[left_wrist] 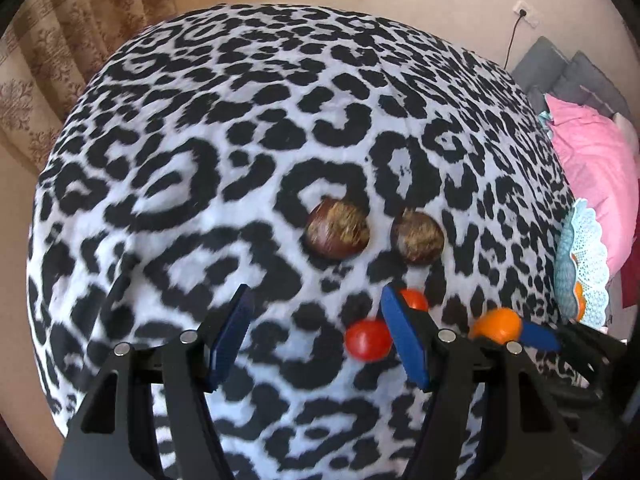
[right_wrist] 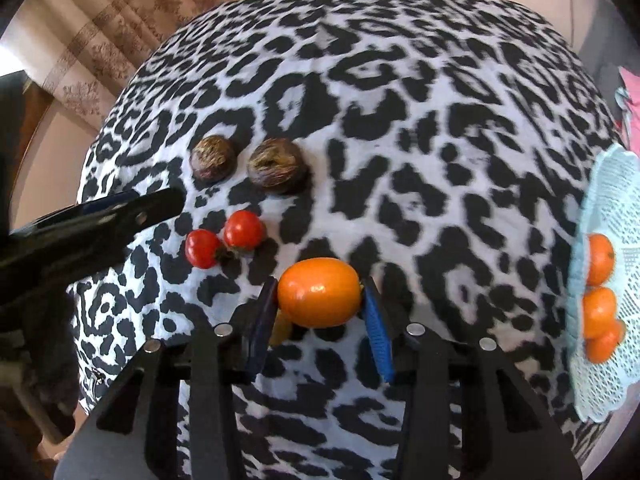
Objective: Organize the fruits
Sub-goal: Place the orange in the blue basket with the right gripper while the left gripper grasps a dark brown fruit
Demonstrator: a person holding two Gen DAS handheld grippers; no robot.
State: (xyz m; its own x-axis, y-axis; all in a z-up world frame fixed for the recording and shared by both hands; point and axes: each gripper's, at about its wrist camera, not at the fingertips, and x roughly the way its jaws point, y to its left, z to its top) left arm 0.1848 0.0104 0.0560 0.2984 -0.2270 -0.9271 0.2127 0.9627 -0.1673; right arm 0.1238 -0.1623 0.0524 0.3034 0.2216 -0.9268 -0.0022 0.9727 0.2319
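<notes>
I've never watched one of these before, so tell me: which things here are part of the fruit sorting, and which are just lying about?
Part of the job:
- orange fruit between the right gripper pads
- two red fruits
- two brown fruits
- lace basket holding three orange fruits
- left gripper, open, empty

Just lying about:
- leopard-print cloth
- pink cushion
- curtain

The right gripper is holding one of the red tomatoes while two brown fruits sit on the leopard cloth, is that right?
Not quite. The right gripper holds an orange fruit, not a tomato, as the right wrist view shows. Both red tomatoes lie on the leopard cloth, and the two brown fruits do sit there.
</notes>
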